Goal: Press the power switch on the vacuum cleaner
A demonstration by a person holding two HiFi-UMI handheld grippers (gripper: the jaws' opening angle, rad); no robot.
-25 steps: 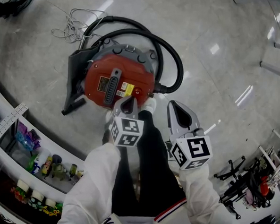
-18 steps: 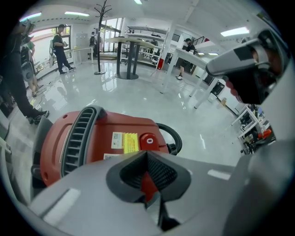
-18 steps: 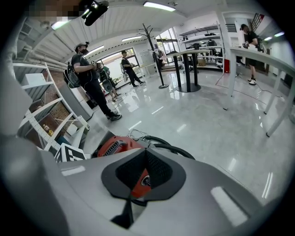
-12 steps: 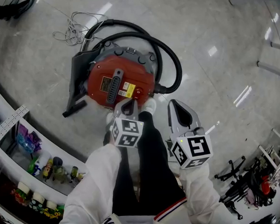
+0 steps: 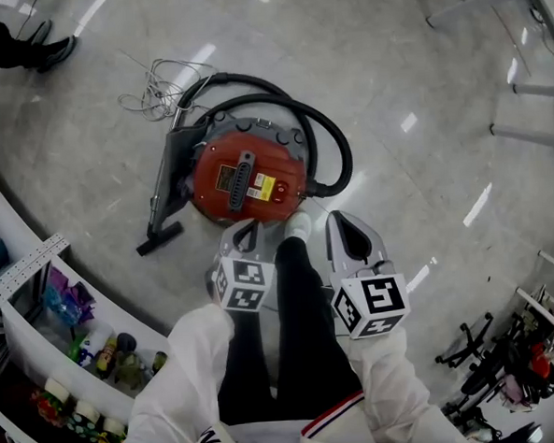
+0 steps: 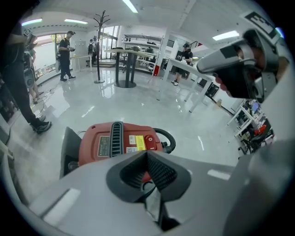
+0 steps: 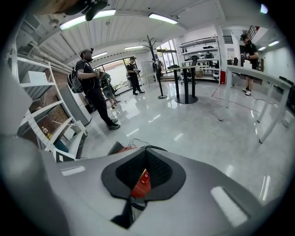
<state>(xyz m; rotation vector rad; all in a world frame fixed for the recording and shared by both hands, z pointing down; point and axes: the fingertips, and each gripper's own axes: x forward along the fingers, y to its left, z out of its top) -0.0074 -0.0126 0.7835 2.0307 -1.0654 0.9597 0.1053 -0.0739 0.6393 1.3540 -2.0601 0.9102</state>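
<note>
There's the power switch (image 6: 148, 139), a small round red button on the top of the red vacuum cleaner (image 5: 274, 165), just right of the yellow label (image 6: 135, 142) and the black ribbed handle (image 5: 243, 179). The machine sits on the glossy floor (image 5: 407, 58) a little above centre in the head view, right in front of the person's feet. The left tool (image 5: 247, 229) hovers just below the vacuum's near edge, jaws pinched together with nothing between them, and it's the closer of the two. The right tool (image 5: 343, 226) hangs off to the lower right, its jaws likewise drawn together and empty. To do this well, I'd say bring the left tip down squarely on that button, jaws kept together as one blunt point, and press straight in so it doesn't skid onto the label. Counting up: one vacuum, one switch, one black hose (image 5: 333, 147) looping round the right side, one floor nozzle (image 5: 163, 190) at the left, one loose tangle of cable (image 5: 161, 82) towards the upper left, and two tools.
</note>
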